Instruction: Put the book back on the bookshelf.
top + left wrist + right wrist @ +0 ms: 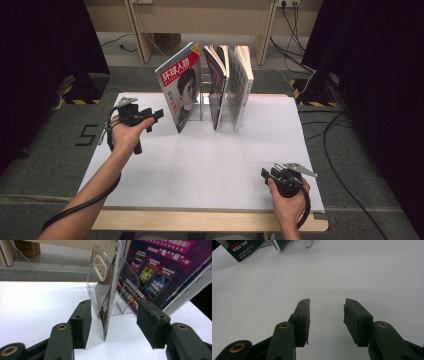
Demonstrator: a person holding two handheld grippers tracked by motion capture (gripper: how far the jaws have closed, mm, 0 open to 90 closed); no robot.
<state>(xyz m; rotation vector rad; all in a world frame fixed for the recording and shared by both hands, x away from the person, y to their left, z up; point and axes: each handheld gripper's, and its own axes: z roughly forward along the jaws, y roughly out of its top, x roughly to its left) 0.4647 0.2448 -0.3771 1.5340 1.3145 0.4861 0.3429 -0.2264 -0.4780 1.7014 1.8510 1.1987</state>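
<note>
Currently, three magazines are held upright in a clear acrylic rack [202, 100] at the far side of the white table [210, 170]. Each magazine stands in its own slot, with transparent dividers [100, 282] seen between them in the left gripper view.

The nearest magazine [181, 90], with a portrait and red lettering on its cover, occupies the slot closest to the left gripper [154, 116]. It is leaned slightly, its top tipped away from the other two; its long axis runs up from the table, and its cover is turned toward the near left. The middle magazine [217, 85] and the right-hand magazine [242, 85] stand beyond it, farther from the left gripper, their pages fanned a little at the top.

The left gripper is held just beside the portrait magazine, pointed at the rack. Its jaws are spread wide, and in its own view the bottom edge of a magazine [106, 322] is seen ahead, in line with the gap between the pads [80, 322], untouched by either.

The right gripper [267, 176] is rested near the front edge of the table, well apart from the rack. Its jaws are released too, with bare table between them.
</note>
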